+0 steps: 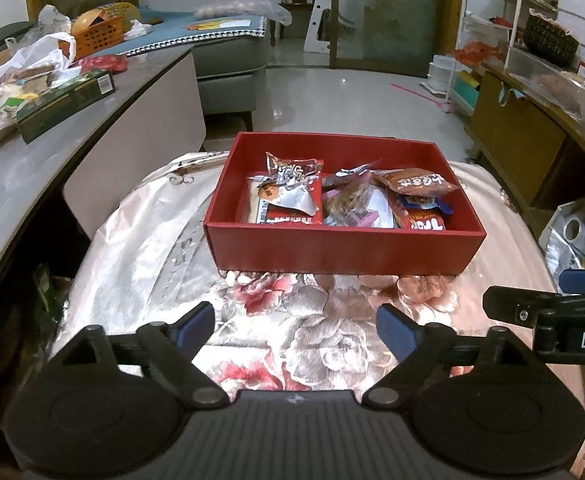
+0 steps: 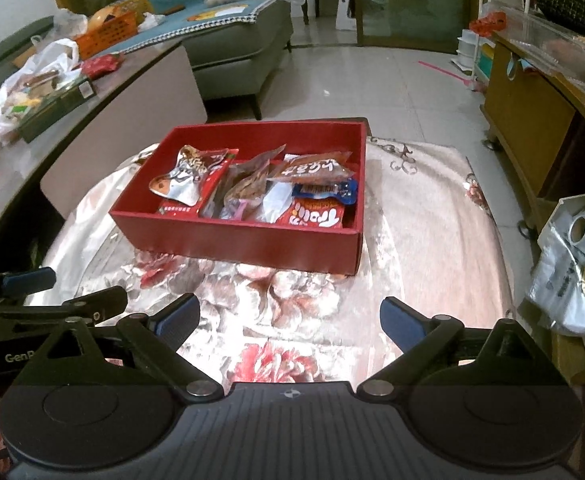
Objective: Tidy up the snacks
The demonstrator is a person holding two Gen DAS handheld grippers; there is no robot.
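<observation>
Two grippers are shown side by side above a table draped in a floral cloth [image 1: 140, 248], both angled downward toward a red box [image 1: 344, 248]. The left gripper [image 1: 295, 326] is seen with its blue pads spread wide and nothing between them; the right gripper [image 2: 290, 318] is likewise spread, its jaws empty. Each tool is visible at the edge of the other's view. The red box is set on the cloth ahead of both tools, apart from the fingertips, and is filled with snack packets [image 2: 252, 188] lying loosely overlapped. A side counter [image 1: 20, 168] bearing a white plastic bag [image 1: 8, 80] is seen to the left.
</observation>
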